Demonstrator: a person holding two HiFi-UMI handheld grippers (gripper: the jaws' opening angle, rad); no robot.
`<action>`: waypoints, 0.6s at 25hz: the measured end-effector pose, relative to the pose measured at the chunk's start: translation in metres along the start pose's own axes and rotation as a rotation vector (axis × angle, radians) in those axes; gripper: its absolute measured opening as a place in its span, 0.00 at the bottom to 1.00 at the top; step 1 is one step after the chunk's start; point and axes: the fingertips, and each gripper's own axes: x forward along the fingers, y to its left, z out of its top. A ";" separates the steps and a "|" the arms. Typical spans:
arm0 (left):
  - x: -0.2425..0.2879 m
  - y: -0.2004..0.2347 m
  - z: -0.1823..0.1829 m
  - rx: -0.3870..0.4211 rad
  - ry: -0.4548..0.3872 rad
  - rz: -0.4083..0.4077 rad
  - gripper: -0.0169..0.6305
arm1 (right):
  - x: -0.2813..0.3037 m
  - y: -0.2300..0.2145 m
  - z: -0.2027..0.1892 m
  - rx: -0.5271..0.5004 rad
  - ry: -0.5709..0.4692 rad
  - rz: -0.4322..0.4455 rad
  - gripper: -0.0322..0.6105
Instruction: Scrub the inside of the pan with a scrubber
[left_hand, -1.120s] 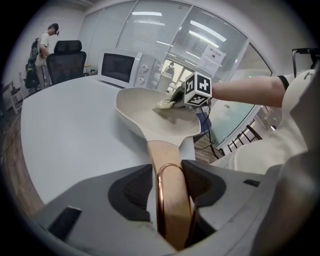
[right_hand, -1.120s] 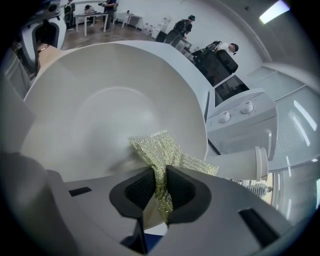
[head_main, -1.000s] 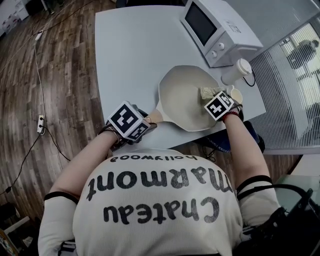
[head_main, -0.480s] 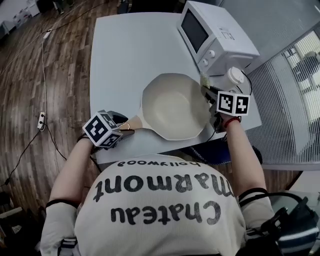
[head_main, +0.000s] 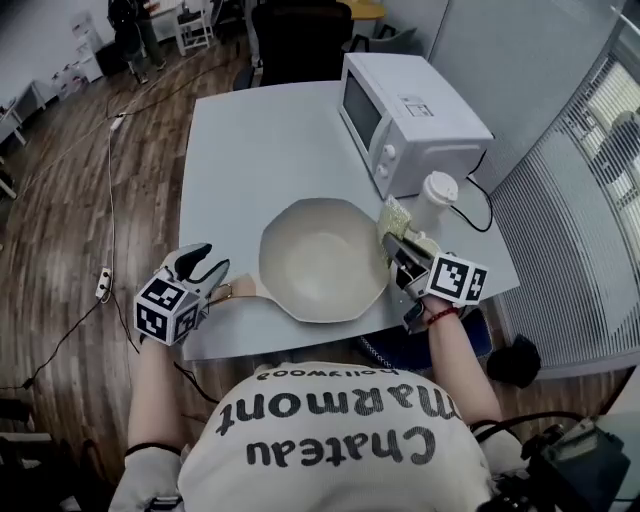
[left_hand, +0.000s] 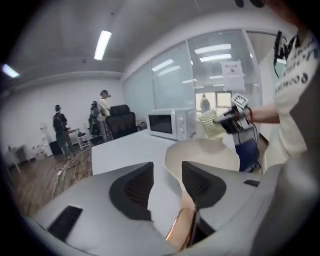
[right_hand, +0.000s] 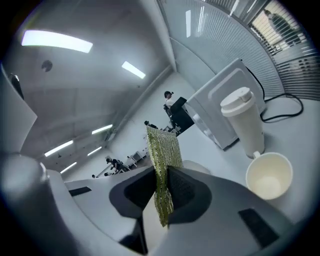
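1. Jaws of the right gripper (right_hand: 161, 176) are clamped, as we see it, on a flat yellow-green mesh scrubber (right_hand: 162, 145), which stands on edge between the pads and reaches out past their tips.
2. In the head view we find the scrubber held in the air just off the right rim of the cream-coloured round pan (head_main: 325, 262). It is outside the pan, between it and a white paper cup (head_main: 436, 195) with a lid.
3. Just beside that cup we make out an open white mug (right_hand: 269, 175), and behind both stands a white microwave oven (head_main: 415, 120).
4. The left gripper (left_hand: 167, 172) has its jaws apart, though they have just been closing a little. We see the tabletop through the gap at the tips.
5. Low between them lies the end of the pan's tan handle (left_hand: 182, 230). It sits against the right-hand jaw in that view and the other jaw stands clear of it, so we read no grip there.
6. The pan sits over the near part of the pale grey table (head_main: 250, 150), with its handle pointing out past the front edge towards the left gripper. We cannot tell whether the pan rests flat.
7. Around the table we see a dark wooden floor (head_main: 60, 200), a black office chair (head_main: 300, 40) at the far end, and two people (left_hand: 60, 127) standing well beyond it.
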 end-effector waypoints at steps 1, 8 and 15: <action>-0.006 0.005 0.014 -0.084 -0.089 0.056 0.33 | -0.003 -0.002 -0.006 0.016 0.009 0.009 0.15; -0.072 -0.009 0.034 -0.467 -0.417 0.330 0.08 | 0.003 -0.004 -0.030 -0.005 0.052 0.071 0.15; -0.176 -0.016 0.044 -0.414 -0.586 0.503 0.01 | -0.018 0.016 -0.026 -0.092 -0.026 0.060 0.15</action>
